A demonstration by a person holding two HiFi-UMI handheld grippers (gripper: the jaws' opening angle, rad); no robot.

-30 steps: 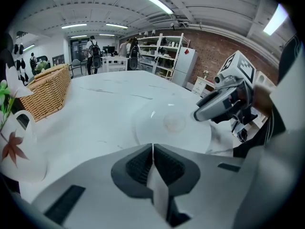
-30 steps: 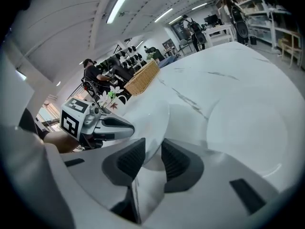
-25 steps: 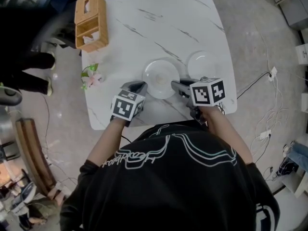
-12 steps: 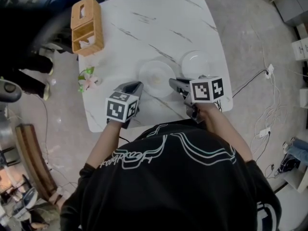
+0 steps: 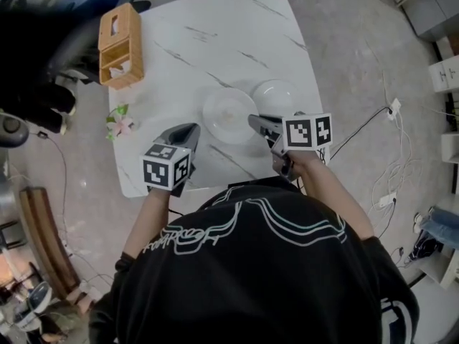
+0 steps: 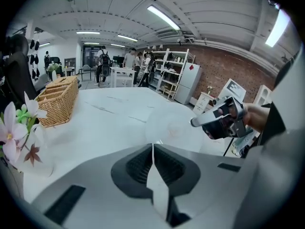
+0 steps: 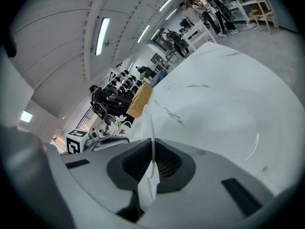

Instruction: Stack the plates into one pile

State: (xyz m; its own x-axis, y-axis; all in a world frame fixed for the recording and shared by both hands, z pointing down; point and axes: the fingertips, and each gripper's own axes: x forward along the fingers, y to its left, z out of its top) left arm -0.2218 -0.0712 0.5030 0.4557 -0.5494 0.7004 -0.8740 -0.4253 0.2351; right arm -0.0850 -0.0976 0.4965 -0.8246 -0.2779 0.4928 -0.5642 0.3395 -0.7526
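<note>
Plates are two on the table (image 5: 215,34): the big plate (image 5: 226,113) lies near the middle of the near edge, and the small plate (image 5: 276,94) is just beside it, toward the right edge. Whether their rims touch cannot be told.

The right gripper (image 5: 254,122) reaches in from the near edge to the big plate's right rim. Its jaws are pressed on that rim, and in the right gripper view the rim shows as a thin line running out from the seam between them. How far the plate is off the table cannot be told.

The left gripper (image 5: 188,131) hangs over the near edge, left of the big plate and apart from it. Its jaws are pressed together with nothing between them.

A basket (image 5: 120,45) stands at the far left corner. Flowers (image 5: 118,124) stand at the left edge, well apart from both plates.
</note>
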